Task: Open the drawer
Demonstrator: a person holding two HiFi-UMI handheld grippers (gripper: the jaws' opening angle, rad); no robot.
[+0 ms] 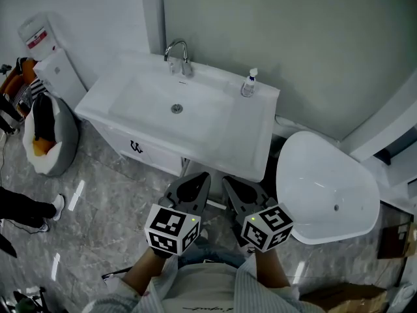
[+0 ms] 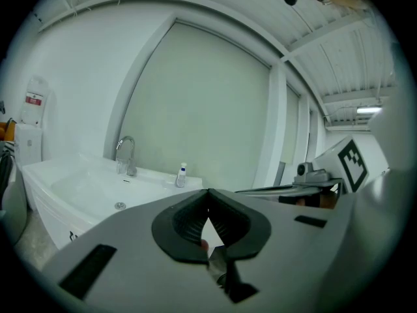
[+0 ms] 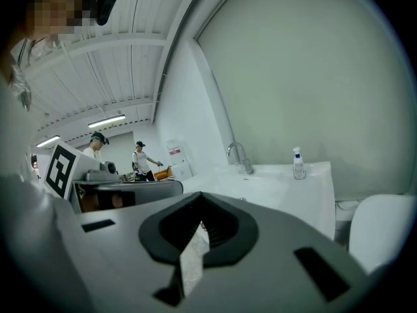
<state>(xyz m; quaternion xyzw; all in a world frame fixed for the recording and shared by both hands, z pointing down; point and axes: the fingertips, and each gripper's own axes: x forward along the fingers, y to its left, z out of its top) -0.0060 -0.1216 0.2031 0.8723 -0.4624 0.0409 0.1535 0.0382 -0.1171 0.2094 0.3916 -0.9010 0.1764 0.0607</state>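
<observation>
A white vanity [image 1: 257, 119] with a basin stands against the wall. Its drawer front [image 1: 146, 152] sits flush under the basin and carries a small dark handle [image 1: 135, 147]. Both grippers hover side by side in front of the vanity's right part, apart from it and pointing at it. My left gripper [image 1: 204, 175] [image 2: 208, 192] is shut with nothing in it. My right gripper [image 1: 226, 180] [image 3: 199, 194] also has its tips together and holds nothing. The left gripper view shows the vanity [image 2: 45, 188] low at the left.
A tap [image 1: 177, 52] and a small pump bottle [image 1: 249, 83] stand on the vanity. A white toilet [image 1: 326, 188] is to its right, a grey bag [image 1: 49, 135] and a white box [image 1: 60, 72] to its left. A person's shoe [image 1: 57, 206] shows at the left edge.
</observation>
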